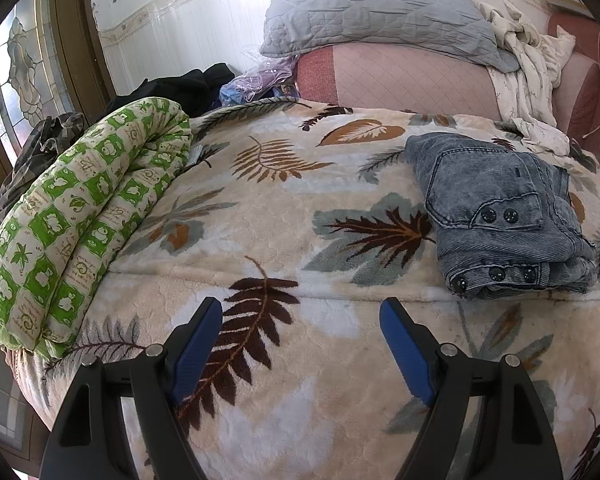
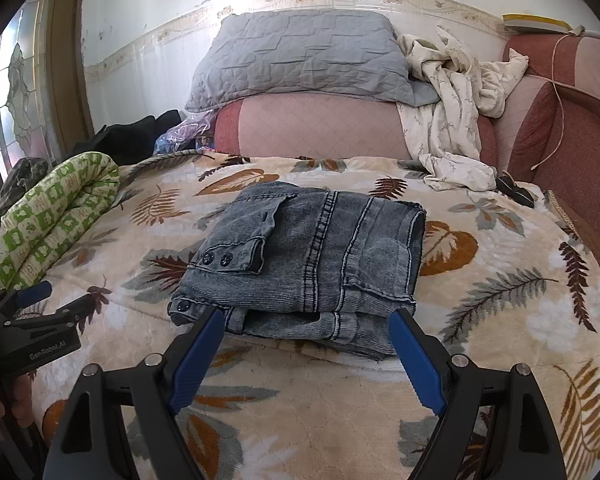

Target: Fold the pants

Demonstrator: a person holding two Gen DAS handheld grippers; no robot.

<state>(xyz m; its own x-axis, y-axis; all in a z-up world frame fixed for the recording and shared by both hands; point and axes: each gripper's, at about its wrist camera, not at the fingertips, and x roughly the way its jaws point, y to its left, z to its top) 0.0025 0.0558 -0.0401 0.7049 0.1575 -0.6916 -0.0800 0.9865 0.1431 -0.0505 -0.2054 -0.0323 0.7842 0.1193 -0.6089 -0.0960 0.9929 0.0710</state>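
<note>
Faded blue denim pants lie folded into a compact stack on the leaf-patterned blanket, button flaps facing left. In the left wrist view the same pants sit at the right. My right gripper is open just in front of the stack's near edge, nothing between its blue pads. My left gripper is open over bare blanket, well left of the pants. It also shows as a black gripper body at the left edge of the right wrist view, with a hand below it.
A rolled green-and-white quilt lies along the bed's left side. At the back stand a grey pillow on a pink cushion, crumpled white cloth, dark clothes and a red headboard.
</note>
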